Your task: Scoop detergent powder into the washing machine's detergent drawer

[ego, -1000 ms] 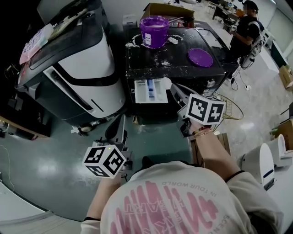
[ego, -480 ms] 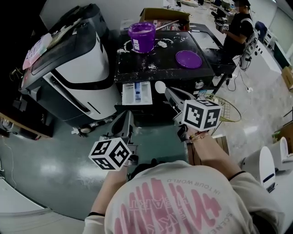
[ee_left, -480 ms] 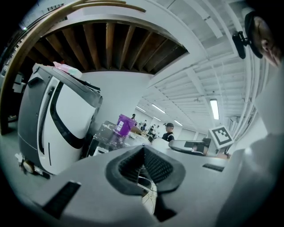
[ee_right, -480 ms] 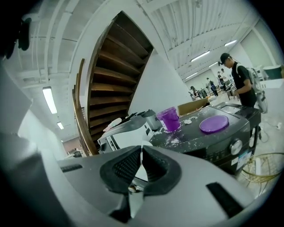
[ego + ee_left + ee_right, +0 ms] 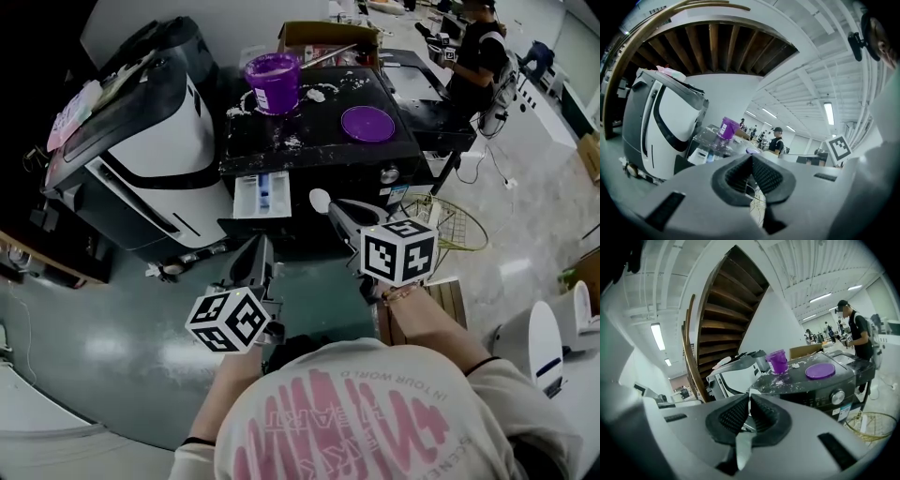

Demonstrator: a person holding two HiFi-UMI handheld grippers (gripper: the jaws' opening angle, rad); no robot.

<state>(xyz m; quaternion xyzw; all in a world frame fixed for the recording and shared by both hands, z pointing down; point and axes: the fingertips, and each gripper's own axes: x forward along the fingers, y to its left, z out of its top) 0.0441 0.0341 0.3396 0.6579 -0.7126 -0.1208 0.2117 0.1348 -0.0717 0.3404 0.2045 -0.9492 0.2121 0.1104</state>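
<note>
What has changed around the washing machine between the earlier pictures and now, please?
Both grippers drew back from the washing machine: the right gripper carried its scoop away from the open drawer, and the left gripper, shut and empty, retreated too. Nothing was taken or let go. The scoop stays clamped, the drawer open, the purple tub and lid on top.

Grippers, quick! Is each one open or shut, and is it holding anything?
Left gripper: closed, nothing in it.
Right gripper: closed on the handle of the white scoop.
</note>
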